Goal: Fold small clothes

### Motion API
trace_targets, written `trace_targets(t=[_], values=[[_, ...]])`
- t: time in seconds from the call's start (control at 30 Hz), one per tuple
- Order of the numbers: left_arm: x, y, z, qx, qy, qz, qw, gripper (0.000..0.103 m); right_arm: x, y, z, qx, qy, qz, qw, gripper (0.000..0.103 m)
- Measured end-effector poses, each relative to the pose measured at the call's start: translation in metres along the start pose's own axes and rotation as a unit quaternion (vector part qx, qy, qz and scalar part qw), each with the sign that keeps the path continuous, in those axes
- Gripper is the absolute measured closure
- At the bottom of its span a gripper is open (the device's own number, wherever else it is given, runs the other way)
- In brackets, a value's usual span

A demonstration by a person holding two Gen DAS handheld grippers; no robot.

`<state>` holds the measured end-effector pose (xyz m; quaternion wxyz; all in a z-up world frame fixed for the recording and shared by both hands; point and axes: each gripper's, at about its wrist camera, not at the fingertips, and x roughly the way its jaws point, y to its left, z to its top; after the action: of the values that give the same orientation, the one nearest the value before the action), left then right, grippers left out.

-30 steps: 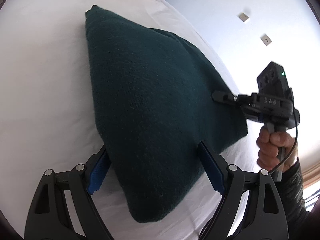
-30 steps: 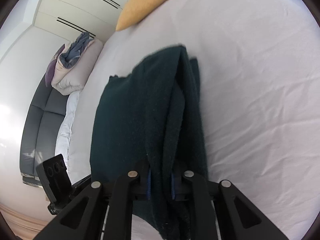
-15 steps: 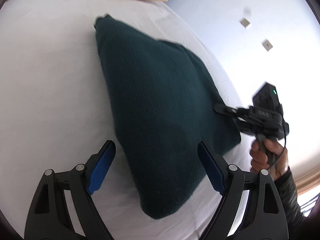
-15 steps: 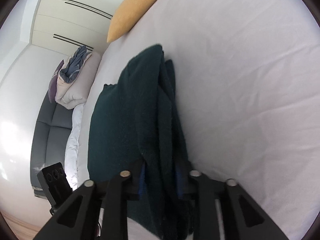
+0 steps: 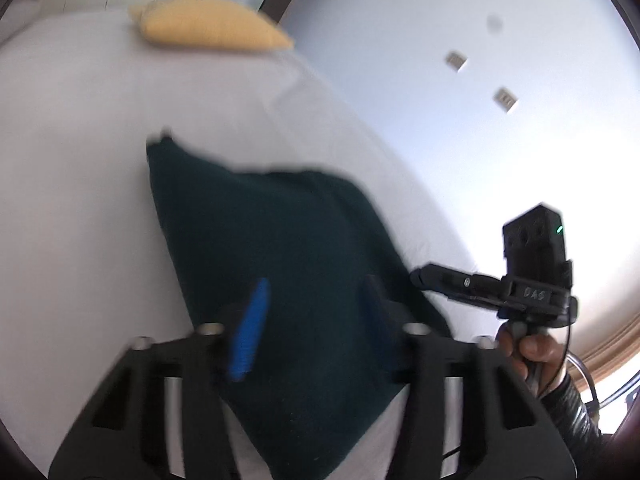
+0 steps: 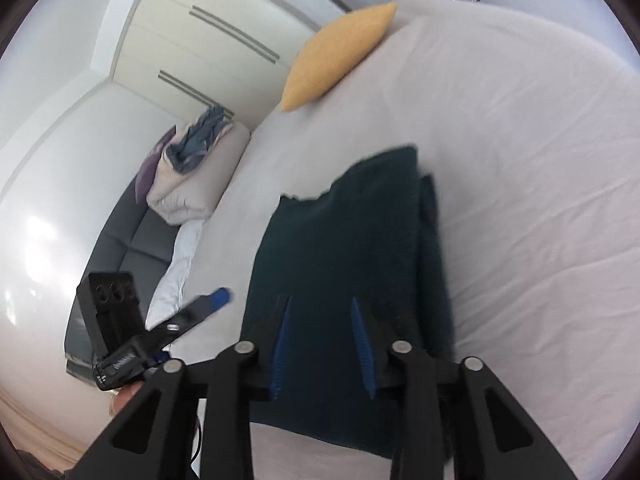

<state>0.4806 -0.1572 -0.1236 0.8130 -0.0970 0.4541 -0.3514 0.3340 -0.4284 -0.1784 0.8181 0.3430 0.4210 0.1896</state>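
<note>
A dark green folded garment [image 5: 288, 264] lies flat on the white bed; it also shows in the right wrist view [image 6: 352, 264]. My left gripper [image 5: 316, 312] is open and empty, raised above the garment's near end. My right gripper [image 6: 322, 340] is open and empty, lifted above the garment's near edge. In the left wrist view the right gripper [image 5: 420, 276] hovers at the garment's right corner. In the right wrist view the left gripper [image 6: 216, 300] hovers left of the garment.
A yellow pillow [image 5: 212, 24] lies at the bed's far end, also in the right wrist view [image 6: 340, 52]. The white bed sheet [image 6: 520, 160] spreads around the garment. A grey sofa [image 6: 132, 248] with piled bedding [image 6: 192, 176] stands beside the bed.
My right gripper has opened and let go of the garment, which now lies flat. Both grippers have pulled back and risen; the left jaws have narrowed somewhat.
</note>
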Motion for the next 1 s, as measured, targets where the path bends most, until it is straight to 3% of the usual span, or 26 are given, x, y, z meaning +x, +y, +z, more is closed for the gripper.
trace_targets(t=[0.03,0.07,0.1,0.2,0.37,0.57,0.63,0.7,0.77,0.8,0.9,0.97,1.0], values=[[0.007,0.007,-0.01,-0.01,0.011,-0.002,0.9999,0.07,0.01,-0.006,-0.003,0.004,0.019,-0.021,1.0,0.075],[0.012,0.009,-0.018,-0.013,0.013,-0.003,0.9998,0.07,0.02,-0.016,-0.005,0.015,0.034,-0.035,0.999,0.085],[0.015,0.013,-0.025,-0.012,0.012,-0.002,0.9998,0.07,0.023,-0.027,-0.007,0.03,0.037,-0.04,0.998,0.103],[0.016,0.019,-0.034,-0.01,0.004,-0.014,0.9998,0.07,0.023,-0.053,-0.009,0.071,0.021,0.017,0.997,0.103],[0.019,0.014,-0.054,0.009,-0.016,0.004,0.9998,0.071,0.026,-0.054,-0.011,0.058,0.013,0.017,0.998,0.103],[-0.007,-0.002,-0.071,0.015,-0.043,0.019,0.9988,0.07,0.018,-0.046,-0.011,0.057,0.008,0.025,0.998,0.103],[-0.019,-0.015,-0.077,0.031,-0.056,0.018,0.9978,0.07,0.012,-0.041,-0.013,0.048,-0.001,0.026,0.998,0.096],[-0.015,-0.023,-0.095,0.051,-0.04,0.029,0.9975,0.069,0.01,-0.043,-0.018,0.047,-0.005,0.027,0.999,0.094],[0.009,-0.012,-0.112,0.049,-0.004,0.032,0.9983,0.07,0.013,-0.051,-0.023,0.051,-0.003,0.026,0.998,0.101],[0.013,-0.006,-0.115,0.042,-0.012,0.021,0.9988,0.07,0.015,-0.053,-0.023,0.052,-0.001,0.022,0.998,0.103],[0.008,0.0,-0.103,0.009,0.002,-0.001,1.0,0.07,0.009,-0.05,-0.019,0.053,0.0,0.02,0.998,0.103],[-0.003,-0.006,-0.098,0.015,0.003,0.003,0.9999,0.07,-0.004,-0.039,-0.013,0.041,-0.01,0.016,0.999,0.09],[-0.011,-0.008,-0.095,0.017,-0.003,0.002,0.9999,0.069,-0.012,-0.036,-0.009,0.04,-0.022,0.024,0.999,0.071]])
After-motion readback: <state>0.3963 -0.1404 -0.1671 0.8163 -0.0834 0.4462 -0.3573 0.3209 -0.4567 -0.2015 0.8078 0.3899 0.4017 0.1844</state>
